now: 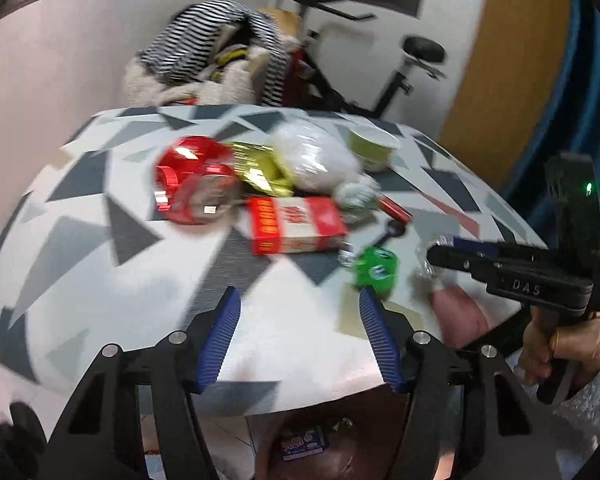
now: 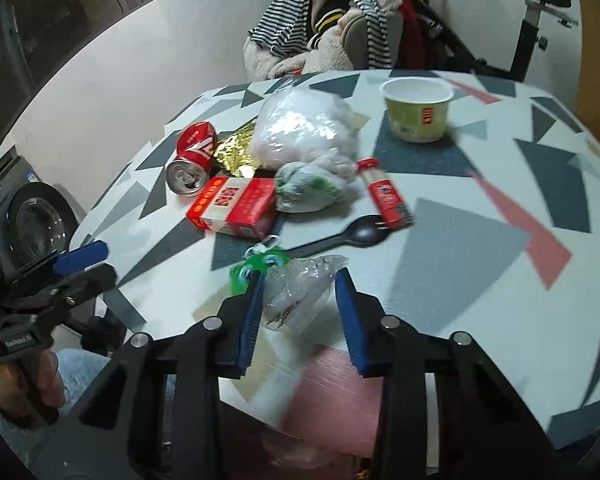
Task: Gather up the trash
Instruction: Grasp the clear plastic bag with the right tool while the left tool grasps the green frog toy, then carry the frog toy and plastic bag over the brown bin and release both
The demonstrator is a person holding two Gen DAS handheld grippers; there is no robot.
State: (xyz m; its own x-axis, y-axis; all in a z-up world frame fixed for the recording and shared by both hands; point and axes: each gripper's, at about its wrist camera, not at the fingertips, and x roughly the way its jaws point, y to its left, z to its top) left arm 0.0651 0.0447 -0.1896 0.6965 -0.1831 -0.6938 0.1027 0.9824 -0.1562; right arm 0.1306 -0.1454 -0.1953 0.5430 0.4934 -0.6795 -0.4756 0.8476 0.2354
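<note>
Both blue-padded black grippers hovered over the round table (image 2: 480,280) with its grey, white and pink triangle pattern. Left gripper (image 1: 300,336) stood with its jaws apart and nothing between them, a crumpled green wrapper (image 1: 374,270) just beyond its right finger. Right gripper (image 2: 300,312) had a crumpled clear plastic wrapper (image 2: 300,292) between its pads; whether they pressed on it I could not tell. Farther back lay a red soda can (image 2: 192,160), a red and white carton (image 2: 232,208), a black plastic spoon (image 2: 340,238) and a pale green paper cup (image 2: 416,110).
</note>
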